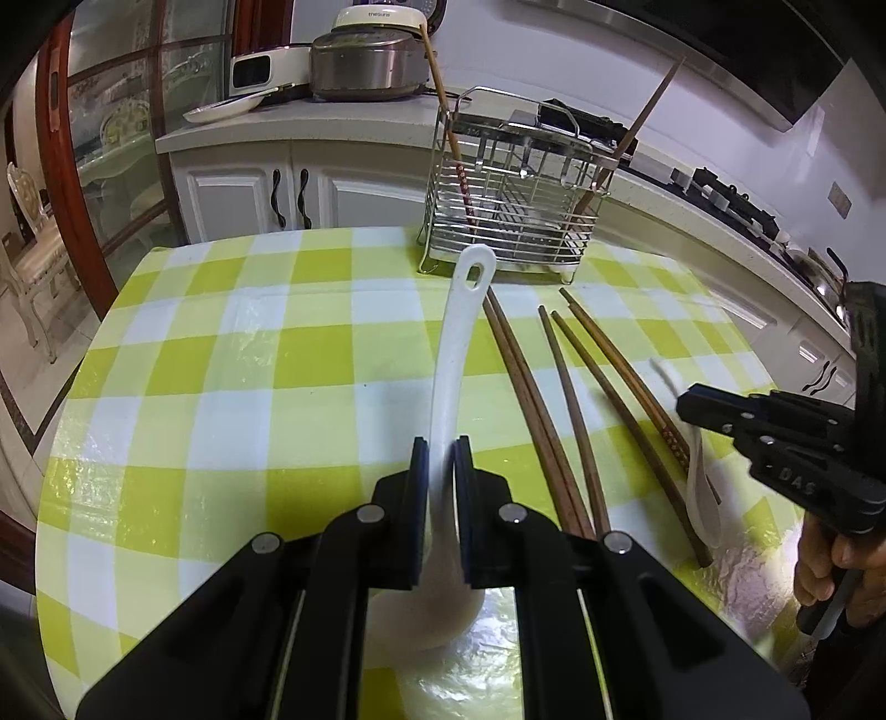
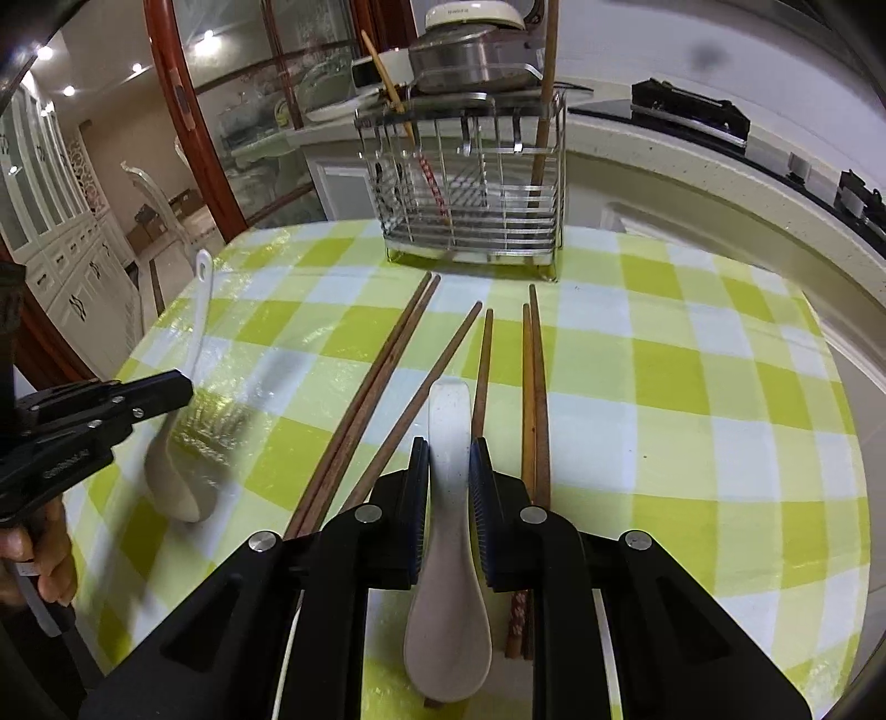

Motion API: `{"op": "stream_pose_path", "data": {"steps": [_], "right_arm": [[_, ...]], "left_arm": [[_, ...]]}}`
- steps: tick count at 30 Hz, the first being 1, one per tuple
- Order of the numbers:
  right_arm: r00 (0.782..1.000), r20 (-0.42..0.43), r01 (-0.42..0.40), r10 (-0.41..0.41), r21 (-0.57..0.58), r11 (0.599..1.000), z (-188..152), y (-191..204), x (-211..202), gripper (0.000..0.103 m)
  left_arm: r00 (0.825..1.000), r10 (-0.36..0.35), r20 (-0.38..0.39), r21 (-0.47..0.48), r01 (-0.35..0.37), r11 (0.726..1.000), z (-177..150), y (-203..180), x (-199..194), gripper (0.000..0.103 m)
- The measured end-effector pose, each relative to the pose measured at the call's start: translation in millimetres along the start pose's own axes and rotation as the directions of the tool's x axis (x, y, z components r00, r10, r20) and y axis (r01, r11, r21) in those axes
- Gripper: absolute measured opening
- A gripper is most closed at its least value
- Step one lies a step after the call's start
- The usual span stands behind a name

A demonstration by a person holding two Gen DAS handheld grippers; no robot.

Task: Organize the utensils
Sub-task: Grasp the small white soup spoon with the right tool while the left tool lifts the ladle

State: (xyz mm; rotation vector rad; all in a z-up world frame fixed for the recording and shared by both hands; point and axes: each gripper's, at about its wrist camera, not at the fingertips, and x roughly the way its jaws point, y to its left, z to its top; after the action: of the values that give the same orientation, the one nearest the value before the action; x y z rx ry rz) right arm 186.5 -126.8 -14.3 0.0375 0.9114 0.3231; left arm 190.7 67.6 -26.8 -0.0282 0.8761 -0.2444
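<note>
With two chopsticks already standing in the wire rack (image 1: 506, 183), my left gripper (image 1: 441, 451) clamps the long white spoon (image 1: 451, 354) and my right gripper (image 2: 448, 451) the short spoon (image 2: 448, 554), six chopsticks (image 2: 387, 382) lying before the rack unsorted.

The right gripper (image 1: 684, 407) carries raised letters "DAS" on its black body; the rice cooker (image 1: 376, 22) lid's brand is too blurred to read

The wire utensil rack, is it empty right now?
No, the wire utensil rack already holds chopsticks, one upright at its right end and another leaning at its left.
</note>
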Motion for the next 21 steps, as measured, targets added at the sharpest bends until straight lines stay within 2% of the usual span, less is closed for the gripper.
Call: {"op": "stream_pose_path", "data": {"steps": [8, 13, 21], "right_arm": [[0.998, 0.062, 0.001, -0.001, 0.002, 1.000, 5, -4, -30, 0.018], [0.995, 0.100, 0.032, -0.032, -0.001, 0.999, 7, -4, -43, 0.018], [0.991, 0.126, 0.037, -0.038, 0.006, 0.999, 7, -6, -54, 0.017]], "left_arm": [[0.999, -0.013, 0.045, -0.002, 0.013, 1.000, 3, -5, -14, 0.007], [0.997, -0.025, 0.076, -0.015, 0.027, 1.000, 7, -6, -20, 0.004], [0.996, -0.026, 0.088, -0.016, 0.027, 1.000, 8, -9, -23, 0.004]]}}
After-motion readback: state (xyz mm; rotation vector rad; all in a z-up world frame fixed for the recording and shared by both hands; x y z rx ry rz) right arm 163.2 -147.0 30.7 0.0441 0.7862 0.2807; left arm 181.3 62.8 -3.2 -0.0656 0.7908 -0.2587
